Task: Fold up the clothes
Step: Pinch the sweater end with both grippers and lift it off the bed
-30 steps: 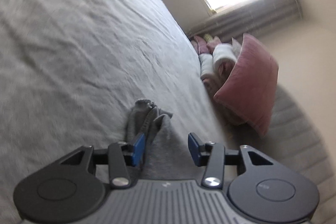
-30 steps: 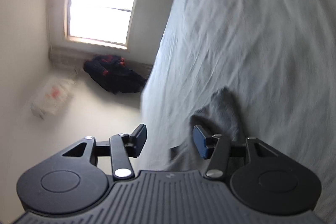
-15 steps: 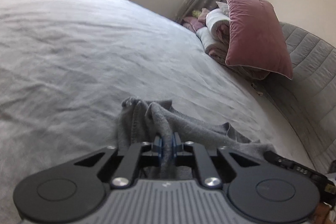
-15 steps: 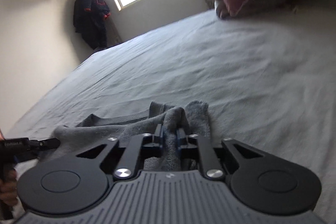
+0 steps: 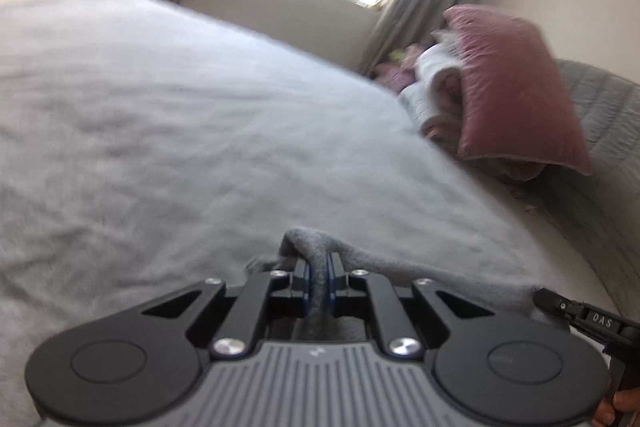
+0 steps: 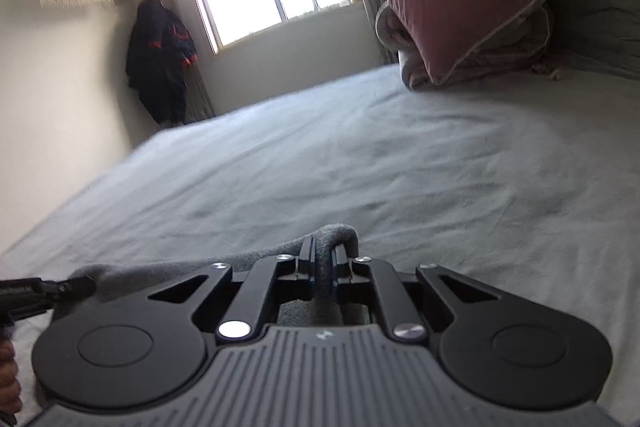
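Stretching sideways (taut) between grippers: grey garment [image 5: 400, 267]

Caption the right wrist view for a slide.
Right gripper shut on grey garment above the grey bed sheet.

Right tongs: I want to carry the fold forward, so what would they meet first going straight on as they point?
Probably only bare grey bedsheet. The right tongs, shut on the grey garment, point low across it; depth is unclear.
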### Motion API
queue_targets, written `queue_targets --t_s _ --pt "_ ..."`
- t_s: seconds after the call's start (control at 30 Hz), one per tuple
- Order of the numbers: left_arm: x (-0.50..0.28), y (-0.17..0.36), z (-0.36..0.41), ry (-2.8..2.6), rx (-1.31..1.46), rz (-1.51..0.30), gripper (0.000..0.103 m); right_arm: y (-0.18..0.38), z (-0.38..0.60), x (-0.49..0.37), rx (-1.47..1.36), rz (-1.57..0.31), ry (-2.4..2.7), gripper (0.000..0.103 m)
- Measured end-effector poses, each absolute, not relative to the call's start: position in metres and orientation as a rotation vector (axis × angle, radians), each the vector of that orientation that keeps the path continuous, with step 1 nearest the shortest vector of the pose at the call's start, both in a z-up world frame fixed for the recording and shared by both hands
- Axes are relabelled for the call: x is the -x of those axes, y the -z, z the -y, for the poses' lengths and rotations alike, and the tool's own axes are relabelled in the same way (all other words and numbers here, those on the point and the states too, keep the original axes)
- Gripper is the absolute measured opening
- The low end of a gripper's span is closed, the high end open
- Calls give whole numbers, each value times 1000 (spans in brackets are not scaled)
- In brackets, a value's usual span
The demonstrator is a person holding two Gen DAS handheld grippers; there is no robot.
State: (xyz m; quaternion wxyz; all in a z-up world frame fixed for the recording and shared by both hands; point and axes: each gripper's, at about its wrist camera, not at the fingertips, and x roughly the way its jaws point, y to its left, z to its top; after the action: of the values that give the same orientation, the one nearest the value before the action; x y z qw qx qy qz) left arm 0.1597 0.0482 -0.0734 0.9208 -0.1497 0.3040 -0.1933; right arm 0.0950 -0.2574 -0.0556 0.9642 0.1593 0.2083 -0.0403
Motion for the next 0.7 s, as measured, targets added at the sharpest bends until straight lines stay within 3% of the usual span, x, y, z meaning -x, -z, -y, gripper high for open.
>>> queue_targets --t_s 0.17,0.23,0.3,0.4,0.53,0.6,0.7 --pt "-158 68 -54 399 320 -605 15 85 263 -111 -345 -514 114 8" --pt "-157 65 -56 400 325 -596 23 81 267 -107 -358 -511 104 13" --pt "-155 63 -58 402 329 -587 27 74 268 -102 -351 -508 104 25" --pt "-154 59 -61 403 337 -574 30 64 268 -93 -330 -494 99 29" --pt "-155 50 -61 472 369 -565 27 50 266 -86 -338 -455 70 29" --pt "-164 52 -53 570 368 -626 12 45 259 -91 -339 -454 15 29" --pt "-176 63 -38 585 328 -680 9 44 240 -105 -326 -490 -65 29"
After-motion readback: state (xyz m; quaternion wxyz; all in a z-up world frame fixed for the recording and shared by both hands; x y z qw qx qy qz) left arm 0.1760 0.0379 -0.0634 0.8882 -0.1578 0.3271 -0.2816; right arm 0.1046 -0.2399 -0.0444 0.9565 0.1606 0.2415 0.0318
